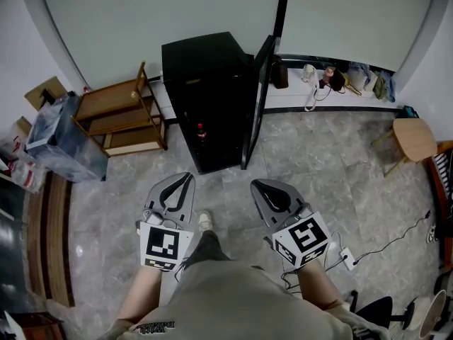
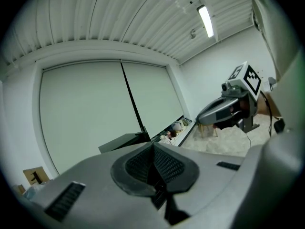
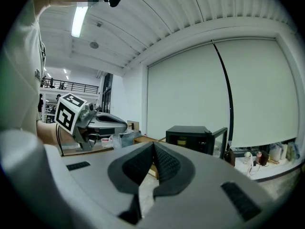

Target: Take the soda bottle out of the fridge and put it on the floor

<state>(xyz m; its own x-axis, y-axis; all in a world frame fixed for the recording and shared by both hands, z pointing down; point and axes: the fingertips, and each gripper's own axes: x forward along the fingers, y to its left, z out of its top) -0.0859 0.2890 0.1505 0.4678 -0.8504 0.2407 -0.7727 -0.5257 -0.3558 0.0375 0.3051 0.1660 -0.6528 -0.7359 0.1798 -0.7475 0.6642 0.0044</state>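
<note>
Progress stood at the approach stage, with no part of the transfer completed. The fridge (image 1: 205, 69) had its door (image 1: 257, 105) already swung open, so access was prepared. The soda bottle (image 1: 201, 132) stood upright inside the cabinet, low in the opening, and was too small in the head view for any label to be read. You held the left gripper (image 1: 185, 179) and the right gripper (image 1: 257, 186) side by side above the floor (image 1: 318, 161), both aimed toward the fridge and both well short of it, with neither touching the bottle. The left gripper view showed that tool's jaws pressed together with nothing between them, and the right gripper view showed the same for the other tool. Judged from this, all of the working steps were left: close the gap to the cabinet, part the jaws of one tool, clamp the bottle, withdraw it past the door, and set it down on the tiles. You would have needed to open a tool before reaching in, since neither was ready to receive the bottle. Count of items: one fridge, one open door, one soda bottle visible inside, and two grippers, each with one marker cube (image 1: 165, 246). One wooden shelf unit (image 1: 120, 115) stood just beside the fridge, on its left in the head view, and one round stool (image 1: 414, 139) stood well apart at the right.
</note>
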